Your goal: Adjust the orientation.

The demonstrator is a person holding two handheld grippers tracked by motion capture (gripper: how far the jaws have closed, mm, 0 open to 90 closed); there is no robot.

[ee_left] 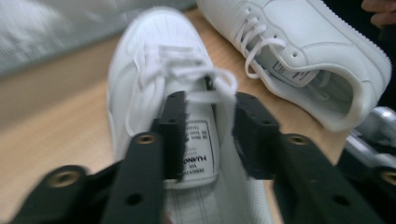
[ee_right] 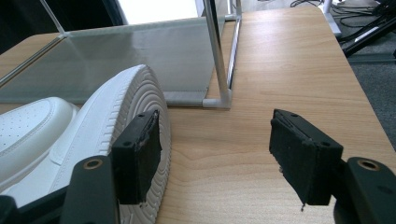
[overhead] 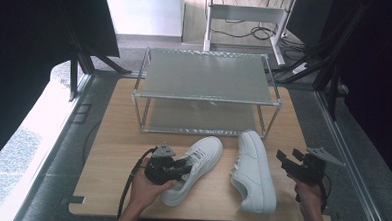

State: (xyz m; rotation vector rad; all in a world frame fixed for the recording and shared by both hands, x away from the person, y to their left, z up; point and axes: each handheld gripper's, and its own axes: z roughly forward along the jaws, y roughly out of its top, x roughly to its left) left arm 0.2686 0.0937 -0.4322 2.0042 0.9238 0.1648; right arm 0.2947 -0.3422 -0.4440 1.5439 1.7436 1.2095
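While both sneakers are still lying on the tabletop (overhead: 105, 186) in front of the rack (overhead: 204, 93), the left tongs (overhead: 185, 168) are straddling the left sneaker's (overhead: 196, 165) tongue w/ jaws apart, not clamping yet. Right sneaker (overhead: 254, 170) is waiting untouched; right tongs (overhead: 288, 158), just right of it, are gaping empty. Nothing's shelved so far.

The rack (overhead: 207, 91) stands at the far middle of the table (overhead: 113, 137). Just before it lie two shoes: the left shoe (overhead: 202, 158) angled with its toe toward the rack, the right shoe (overhead: 254, 170) beside it, tipped on its side near the rack's right front leg.
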